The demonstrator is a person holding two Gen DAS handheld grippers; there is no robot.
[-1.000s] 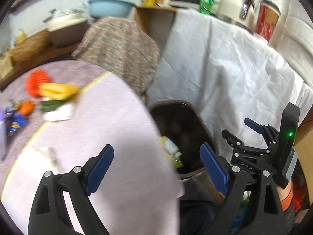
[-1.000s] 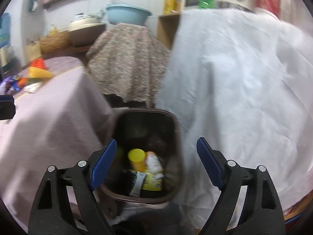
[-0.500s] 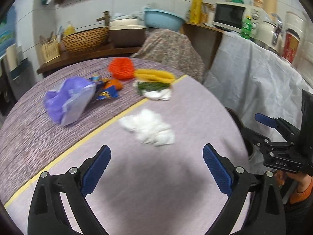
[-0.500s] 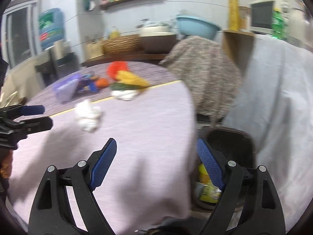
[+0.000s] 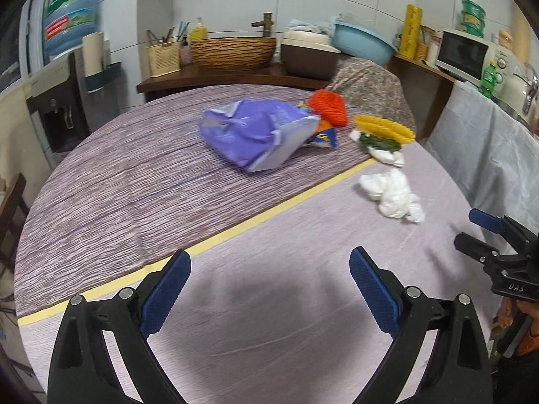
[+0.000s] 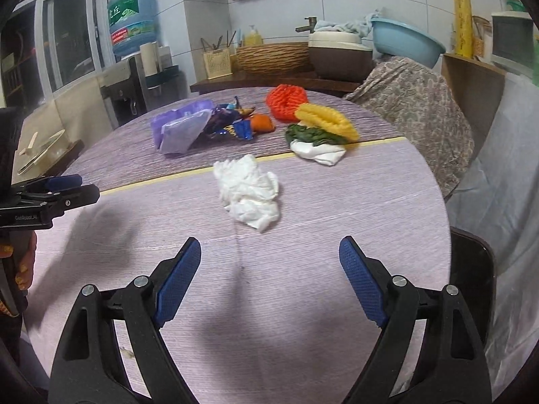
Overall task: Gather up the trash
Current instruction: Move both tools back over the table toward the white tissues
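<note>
Both grippers wide (image 5: 267, 289) (image 6: 269, 279), bare tablecloth (image 6: 303, 320) beneath

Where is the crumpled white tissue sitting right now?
The crumpled white tissue lies on the table just ahead of the open right claw, on the near side of the yellow stripe.

"DAS" on right claw (image 5: 498, 235) body, "GelRobot.AI" on left claw (image 6: 64, 188) body
</note>
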